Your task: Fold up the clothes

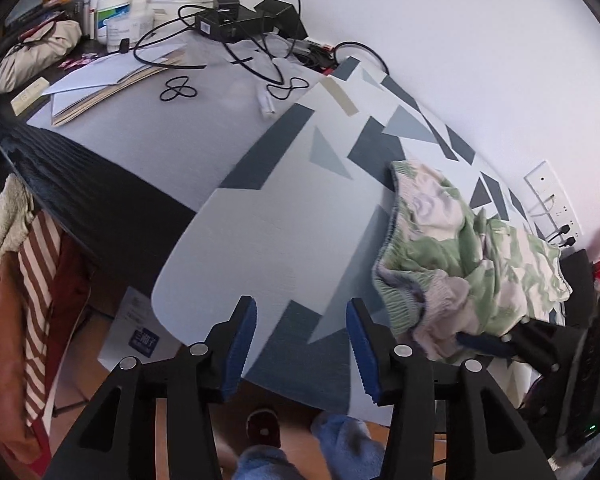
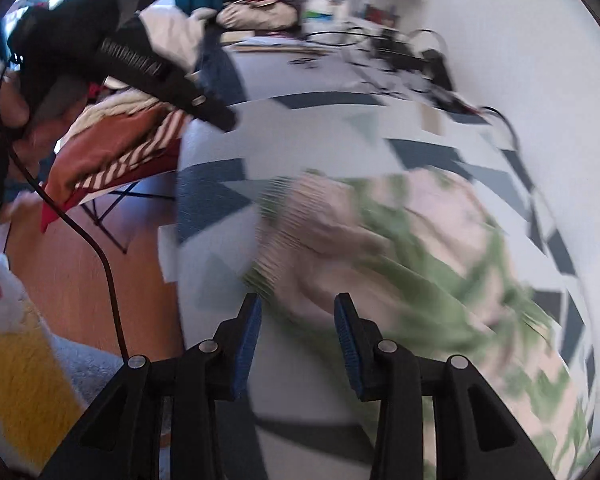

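Left gripper (image 1: 302, 344): blue-padded jaws stand apart with nothing between them, over the near edge of the mat; bare mat shows in the gap.
Left gripper seen from the right: in the right wrist view it reaches in from the upper left (image 2: 216, 114), held by a hand (image 2: 8, 108) at the left edge, a black cable hanging from it.
Right gripper (image 2: 298, 328): jaws apart, nothing clamped; behind the gap lie blurred garment and mat.
Right gripper seen from the left: its blue finger (image 1: 482, 342) lies at the near edge of the garment, partly under the cloth; whether it touches cannot be told.
Garment (image 1: 460, 248): green and cream patterned piece with a ribbed elastic band, lying rumpled on the right part of the mat, just right of the left gripper's right finger. In the right wrist view it is smeared (image 2: 400, 240).
Mat (image 1: 260, 220): pale, with dark blue and grey triangles and blocks, spread over the table, its near edge hanging past the table's edge.
Table (image 1: 100, 184): dark top, with a grey sheet (image 1: 172, 136) left of the mat.
Far clutter: black cables (image 1: 236, 36), black boxes (image 1: 228, 20), papers (image 1: 100, 84), bottles and a beige bag (image 1: 36, 52) at the far left.
Left side: striped red and white cloth (image 1: 40, 280) hanging beside the table.
Wall (image 1: 460, 40): white, with a socket plate (image 1: 552, 204) at the right.
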Motion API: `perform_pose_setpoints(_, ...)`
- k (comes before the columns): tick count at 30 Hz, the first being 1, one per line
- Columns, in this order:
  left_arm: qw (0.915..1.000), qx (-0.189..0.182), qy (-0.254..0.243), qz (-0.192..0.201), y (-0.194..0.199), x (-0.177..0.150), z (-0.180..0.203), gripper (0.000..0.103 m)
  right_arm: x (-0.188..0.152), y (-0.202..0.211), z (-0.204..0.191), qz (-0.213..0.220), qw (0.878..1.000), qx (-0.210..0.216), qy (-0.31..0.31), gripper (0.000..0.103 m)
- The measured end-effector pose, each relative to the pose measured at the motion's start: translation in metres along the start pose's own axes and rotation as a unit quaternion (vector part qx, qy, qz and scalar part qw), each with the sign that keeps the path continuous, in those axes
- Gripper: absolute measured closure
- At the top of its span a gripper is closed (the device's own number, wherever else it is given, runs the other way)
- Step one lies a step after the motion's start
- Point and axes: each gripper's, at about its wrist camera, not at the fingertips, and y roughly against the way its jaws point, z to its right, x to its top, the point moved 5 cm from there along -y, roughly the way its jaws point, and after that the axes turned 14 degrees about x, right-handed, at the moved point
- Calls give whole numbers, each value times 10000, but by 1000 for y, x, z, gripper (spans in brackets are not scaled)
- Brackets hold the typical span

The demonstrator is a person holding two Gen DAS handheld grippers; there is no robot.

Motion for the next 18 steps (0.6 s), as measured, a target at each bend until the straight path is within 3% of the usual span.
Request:
perform_pose_setpoints(6,9993,71,-358,84,-5,3,-4,57,-4,-22,9,-121,9992,232,-308,64)
perform_pose_setpoints(7,9990,65,-439,104,-7,5,-3,57,-4,-20,13,-72,9988,266,-397,79)
perform_pose_setpoints(14,9942,-191,-1042,185,-16,16,24,57,5,44,26,539,9952,335,-742,86)
perform_pose_setpoints(18,9859,-537,-1528,430,-11,20,50,57,14,84,41,780,9939,281,-733,86)
